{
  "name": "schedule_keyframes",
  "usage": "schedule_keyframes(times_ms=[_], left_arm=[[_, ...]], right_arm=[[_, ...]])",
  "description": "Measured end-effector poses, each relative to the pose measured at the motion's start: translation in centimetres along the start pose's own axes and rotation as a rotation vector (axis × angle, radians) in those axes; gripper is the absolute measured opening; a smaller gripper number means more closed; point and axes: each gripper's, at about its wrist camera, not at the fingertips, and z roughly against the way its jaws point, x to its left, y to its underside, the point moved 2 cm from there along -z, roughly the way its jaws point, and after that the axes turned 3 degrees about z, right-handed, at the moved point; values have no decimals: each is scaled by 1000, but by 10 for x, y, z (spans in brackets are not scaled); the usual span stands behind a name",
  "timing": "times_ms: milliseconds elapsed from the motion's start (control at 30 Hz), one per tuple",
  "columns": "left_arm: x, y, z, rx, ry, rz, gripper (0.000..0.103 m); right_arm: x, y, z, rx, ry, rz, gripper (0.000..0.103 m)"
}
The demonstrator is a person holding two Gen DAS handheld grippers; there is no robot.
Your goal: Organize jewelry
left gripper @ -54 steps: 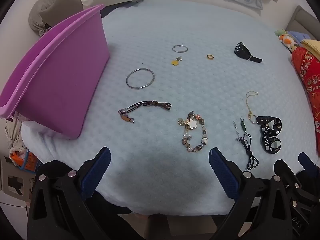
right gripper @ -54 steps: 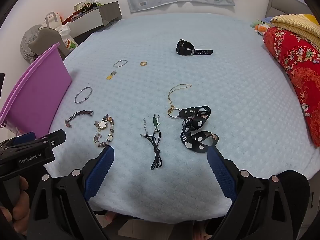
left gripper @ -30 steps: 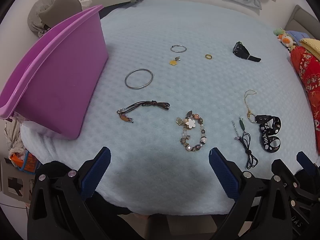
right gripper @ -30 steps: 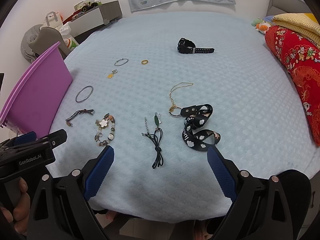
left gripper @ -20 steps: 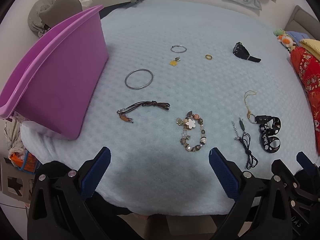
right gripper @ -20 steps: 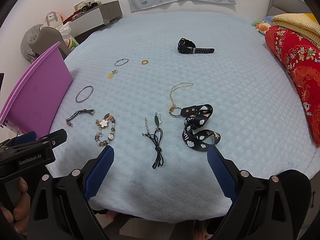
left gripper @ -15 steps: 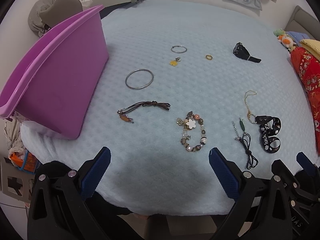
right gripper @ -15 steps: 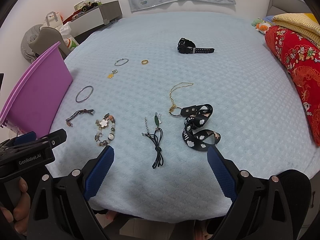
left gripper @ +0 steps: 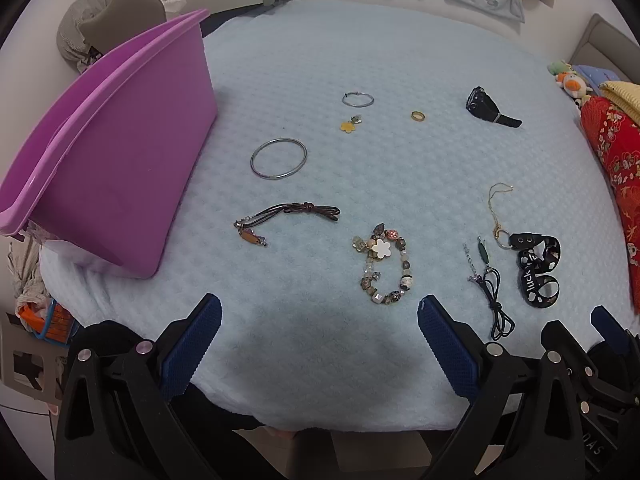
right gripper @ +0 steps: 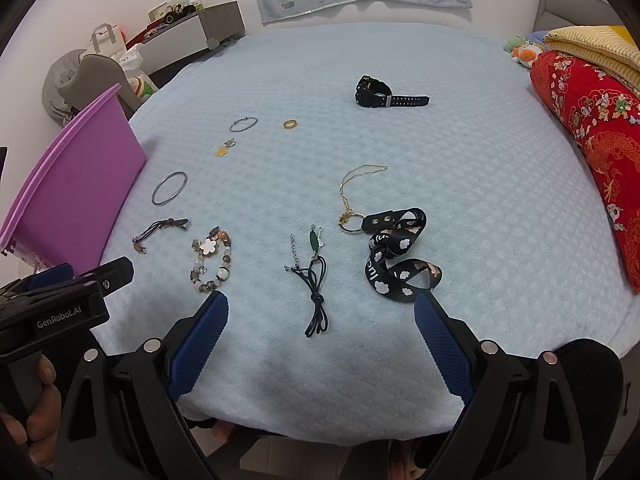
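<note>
A: Ten-odd pieces lay loose on the bed [left gripper: 400, 60]; purple bin [left gripper: 112, 160] stood at ten o'clock. Left gripper [left gripper: 319, 344] and right gripper [right gripper: 321, 344] hovered at six, fingers [left gripper: 192, 344] spread apart, empty.

B: Nearest target?

A: Beaded bracelet [left gripper: 384, 268], twelve o'clock of the left gripper. My judgement: descend straight, pinch one bead strand against the soft cover, lift slowly so nothing snags the black cord necklace [right gripper: 316, 280] nearby.
</note>
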Motion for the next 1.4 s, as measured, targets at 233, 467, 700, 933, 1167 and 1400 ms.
schedule_keyframes(times_ms=[233,467,700,933,1167,1400], left_arm=[[-1,-1,0,3,-3,-1,97],[-1,-1,0,3,-2,-1,97],[-1,-1,1,3,-3,-2,97],[-1,-1,0,4,-2,-1,97],[-1,-1,0,5,-3,-1,97],[-1,1,-3,11,0,0,97]], right_arm=[[0,0,0,1,-1,0,90],[0,0,0,1,-1,0,90],[0,0,0,2,-2,0,90],[-1,0,0,2,-2,0,90],[0,0,0,2,-2,-1,90],[-1,2,-2,8,-2,-1,90]])
